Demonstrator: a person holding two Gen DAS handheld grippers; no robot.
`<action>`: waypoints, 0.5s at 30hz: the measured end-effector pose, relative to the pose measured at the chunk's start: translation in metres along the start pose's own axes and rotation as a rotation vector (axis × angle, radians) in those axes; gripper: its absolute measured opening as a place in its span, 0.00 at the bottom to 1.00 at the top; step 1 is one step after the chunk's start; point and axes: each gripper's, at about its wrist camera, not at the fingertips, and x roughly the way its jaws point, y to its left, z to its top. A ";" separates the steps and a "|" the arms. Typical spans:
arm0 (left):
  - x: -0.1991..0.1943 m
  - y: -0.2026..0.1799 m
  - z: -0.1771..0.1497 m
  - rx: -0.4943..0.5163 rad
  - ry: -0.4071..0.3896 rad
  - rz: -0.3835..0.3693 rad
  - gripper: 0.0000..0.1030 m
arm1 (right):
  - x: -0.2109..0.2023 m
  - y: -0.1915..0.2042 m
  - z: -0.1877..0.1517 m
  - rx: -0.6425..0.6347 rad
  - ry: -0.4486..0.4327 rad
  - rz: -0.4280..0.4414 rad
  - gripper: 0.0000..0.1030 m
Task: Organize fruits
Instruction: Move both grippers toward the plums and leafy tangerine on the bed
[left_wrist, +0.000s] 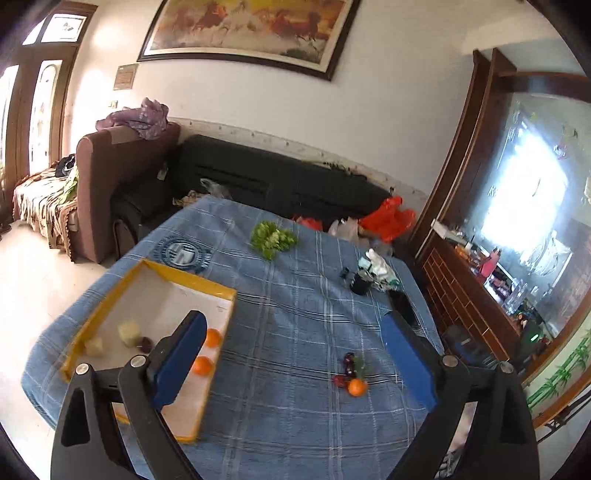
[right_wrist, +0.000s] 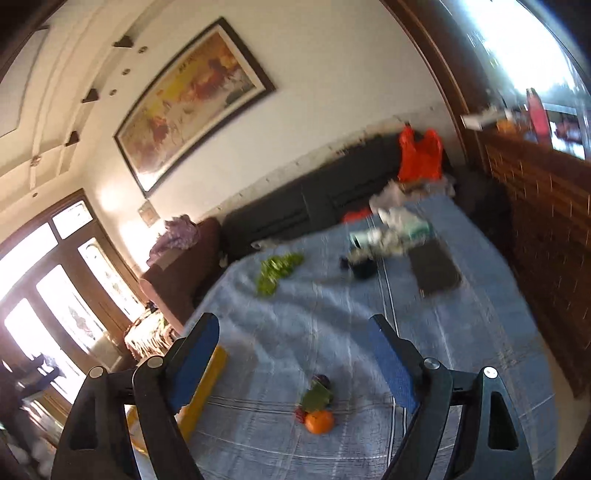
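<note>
- Two claws hang over a bench covered in a blue plaid cloth (left_wrist: 295, 295), and both are spread wide with nothing between the blue pads.
- Your left claw (left_wrist: 293, 354) points down at a slant; the yellow-rimmed tray (left_wrist: 192, 278) lies toward the bench's left edge, partly hidden behind its left finger.
- The tray already holds two oranges (left_wrist: 212, 338), two pale chunks (left_wrist: 128, 333) and a dark fruit (left_wrist: 144, 344).
- The loose cluster still to sort sits on the cloth near the bench's front edge: an orange (left_wrist: 357, 387), small red fruit (left_wrist: 340, 381), dark purple fruit (left_wrist: 349, 359) and something green.
- From your right claw (right_wrist: 295, 369) that same cluster's orange (right_wrist: 319, 421) lies straight ahead and low, centred between the fingers; this view is blurred.
- The cluster runs front to back rather than across, so either claw would straddle it.
- Your right claw looks the better lined up; your left has the cluster off to its right.
- Green leafy bunch (left_wrist: 273, 238) lies toward the far edge, well apart.
</note>
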 end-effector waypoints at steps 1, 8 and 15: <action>0.008 -0.013 0.001 0.018 0.004 0.009 0.92 | 0.009 -0.006 -0.006 0.008 0.010 0.001 0.84; 0.065 -0.067 -0.006 0.097 -0.002 0.100 0.92 | 0.056 -0.037 -0.030 0.050 0.101 0.033 0.84; 0.118 -0.021 -0.033 0.036 0.080 0.114 0.89 | 0.088 -0.041 -0.052 0.047 0.222 0.023 0.70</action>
